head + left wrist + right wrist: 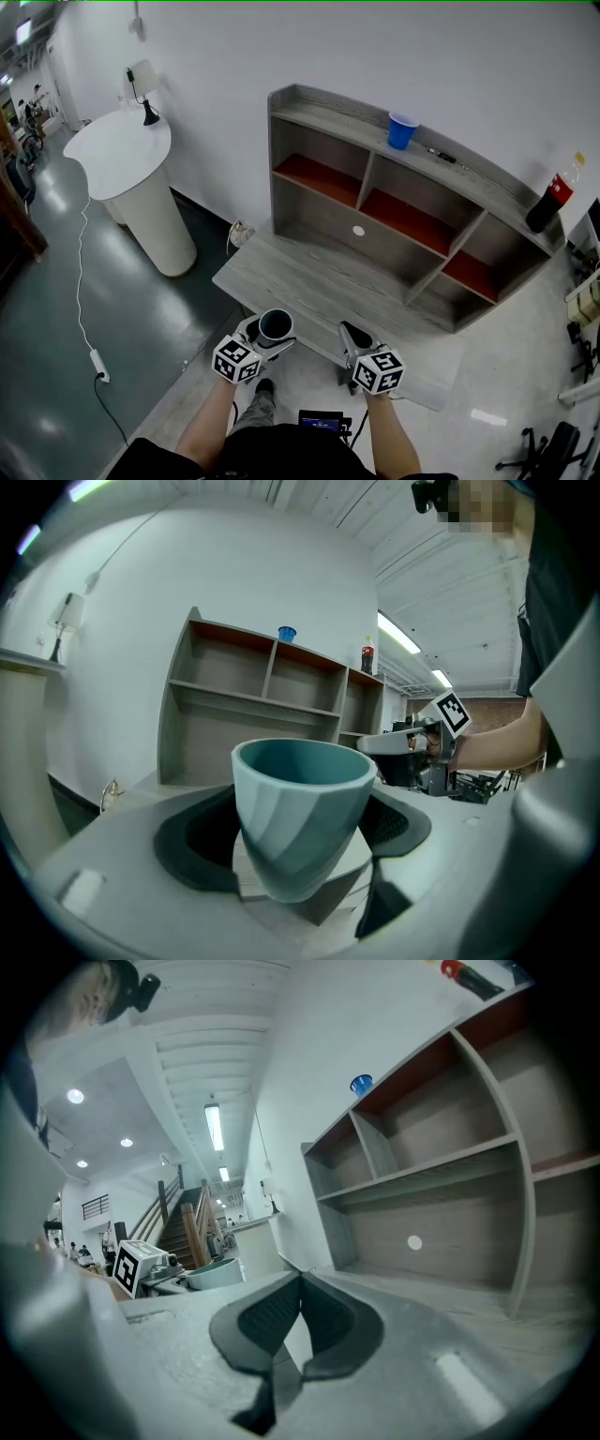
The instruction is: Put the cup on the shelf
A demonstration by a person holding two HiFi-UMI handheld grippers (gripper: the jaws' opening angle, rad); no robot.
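Ops: White wall, glossy grey floor. What's ahead in head view?

Eng: Grey wood shelf unit (319,116) from 12 to 2 o'clock, against the wall. Open compartments, the upper ones with red floors. Low desk board (300,281) is joined to its front and reaches toward the person.

Ops: Anything on it?

Eng: Blue cup (401,129) upright on the top board, 1 o'clock. Cola bottle (553,195) at the top board's far right end, 2 o'clock. The two are well apart. Desk board is bare.

Ops: Task cup?

Eng: Teal cup (302,808) is in the left gripper (265,339), about 6 o'clock, at the desk board's near edge. Mouth faces up and the inside looks dark. It isn't on the shelf unit.

Ops: Left jaws?

Eng: Spread wide, one dark pad on each side of the cup wall, clamped on it. Left gripper view shows the cup's base between them.

Ops: Right side?

Eng: Right gripper (354,336) sits just beside the left one, toward 5 o'clock, level with it. Pads are pressed together with nothing between. It points at the lower compartments.

Ops: Rest of the room?

Eng: White counter (122,150) at 10 o'clock with a lamp (142,80) on it. White cable (82,281) runs across the floor at 8 o'clock.
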